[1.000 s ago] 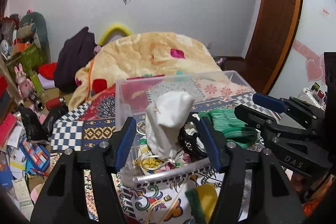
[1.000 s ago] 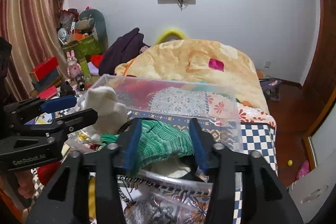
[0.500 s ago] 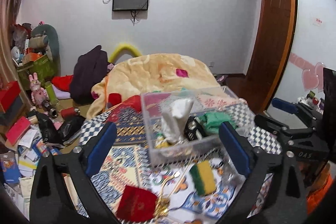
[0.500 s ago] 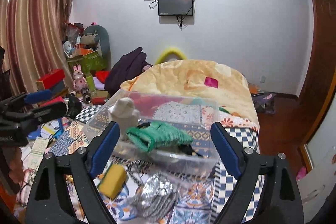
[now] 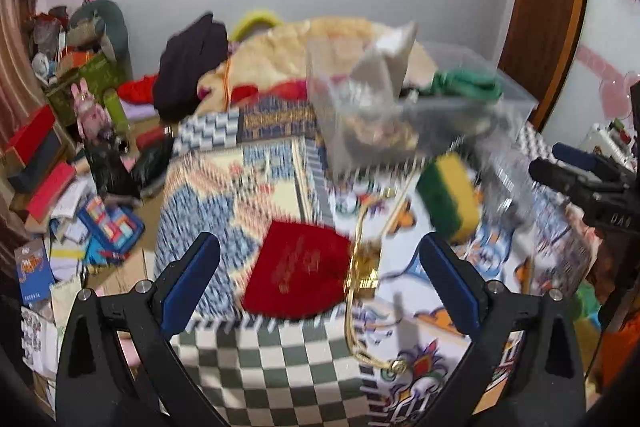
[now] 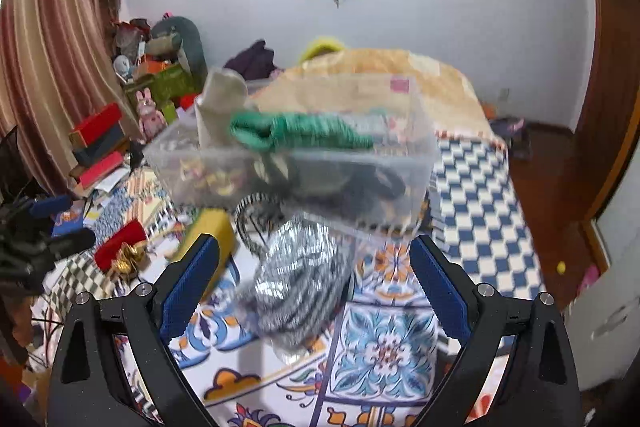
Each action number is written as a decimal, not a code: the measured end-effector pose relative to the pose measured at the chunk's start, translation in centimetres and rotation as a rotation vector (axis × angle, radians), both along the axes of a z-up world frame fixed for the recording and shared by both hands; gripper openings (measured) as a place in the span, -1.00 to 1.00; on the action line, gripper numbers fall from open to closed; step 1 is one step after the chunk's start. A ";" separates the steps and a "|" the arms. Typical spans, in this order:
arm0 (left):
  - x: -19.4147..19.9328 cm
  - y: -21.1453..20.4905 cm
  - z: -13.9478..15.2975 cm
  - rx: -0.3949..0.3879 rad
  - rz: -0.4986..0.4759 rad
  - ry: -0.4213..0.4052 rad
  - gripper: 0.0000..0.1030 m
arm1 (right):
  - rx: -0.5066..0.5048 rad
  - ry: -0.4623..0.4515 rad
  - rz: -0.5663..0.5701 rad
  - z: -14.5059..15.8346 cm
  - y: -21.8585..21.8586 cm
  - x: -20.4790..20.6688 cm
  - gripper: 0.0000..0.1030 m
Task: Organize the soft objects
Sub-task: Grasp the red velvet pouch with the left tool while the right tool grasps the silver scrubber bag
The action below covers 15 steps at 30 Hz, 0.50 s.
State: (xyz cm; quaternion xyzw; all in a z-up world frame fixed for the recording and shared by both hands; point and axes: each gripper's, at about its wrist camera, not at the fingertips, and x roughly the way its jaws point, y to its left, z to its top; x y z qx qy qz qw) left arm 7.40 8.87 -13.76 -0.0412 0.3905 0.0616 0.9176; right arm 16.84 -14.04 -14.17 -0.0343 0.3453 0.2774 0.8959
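A clear plastic bin (image 5: 516, 99) (image 6: 420, 155) stands on the patterned cloth and holds a white sock (image 5: 394, 47) (image 6: 220, 99), a green knit cloth (image 5: 468, 85) (image 6: 304, 133) and dark items. A red pouch with gold cord (image 5: 298, 273) (image 6: 120, 241) lies just ahead of my open, empty left gripper (image 5: 320, 285). A yellow-green sponge (image 5: 450, 197) (image 6: 210, 229) lies right of it. A silver metallic bundle (image 6: 302, 283) lies between the jaws of my open, empty right gripper (image 6: 314, 283). Each gripper shows at the edge of the other's view.
The patterned cloth (image 6: 384, 339) covers the table. A bed with a cream blanket (image 6: 400, 71) stands behind. Boxes, books and toys (image 5: 60, 163) clutter the floor at left. A wooden door (image 5: 548, 7) is at the right.
Both grippers opened wide, letting go of the white sock and green cloth in the bin, and pulled back toward me. The left now looks down on the red pouch, the right on the silver bundle.
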 end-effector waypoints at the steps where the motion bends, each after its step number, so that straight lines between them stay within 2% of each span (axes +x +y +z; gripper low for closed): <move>1: 0.0 0.2 -0.7 -0.012 0.010 0.013 0.96 | -0.006 0.011 0.000 -0.5 0.0 -0.1 0.85; 4: 0.0 0.6 -2.3 -0.058 0.024 0.044 0.96 | -0.024 0.030 0.006 -1.6 0.4 -0.1 0.85; 9: 1.1 0.6 -4.0 -0.047 0.037 0.091 0.96 | -0.028 0.058 0.009 -2.5 0.7 0.0 0.81; 13: 1.4 0.9 -4.5 -0.077 0.036 0.084 0.95 | 0.005 0.104 0.035 -3.0 0.4 0.2 0.27; 15: 1.3 1.0 -4.4 -0.070 0.044 0.067 0.79 | 0.008 0.096 0.039 -2.8 0.3 0.0 0.07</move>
